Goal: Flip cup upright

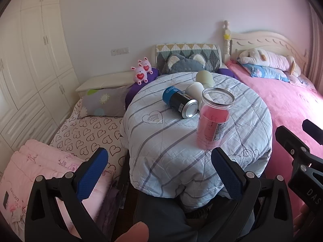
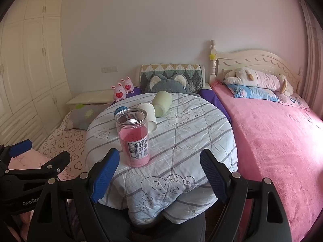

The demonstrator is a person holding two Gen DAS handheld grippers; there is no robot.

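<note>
The left tool [image 1: 159,173] hangs low in front of the desk [image 1: 242,141], its blue pads spread wide with nothing between them. The right tool [image 2: 159,173] sits the same way, jaws wide apart and empty, just short of the desk's near edge. In the left view the right tool shows at the far right edge; in the right view the left tool shows at the lower left.

The desk is round and draped in a pale quilt [image 2: 181,141] with grey stripes and stitched hearts and clouds. Four things are on it. Nearest the tools stands a clear jar [image 1: 214,119], upright, open at the top, its lower part pink, with a printed label on its side. Behind it a white paper cup [image 2: 150,116] lies on its side, mouth toward the tools. To the left of the cup lies a can [image 1: 179,101], black with a blue end, its silver end pointing at the camera; it lies just beside the cup, though contact cannot be told. Farther back a pale green cup [image 2: 161,103] also lies on its side, just beside the white one.

A bed [image 2: 272,141] with a pink cover runs along the right. Two pink bunny toys [image 1: 142,70] stand behind the desk on the left.
</note>
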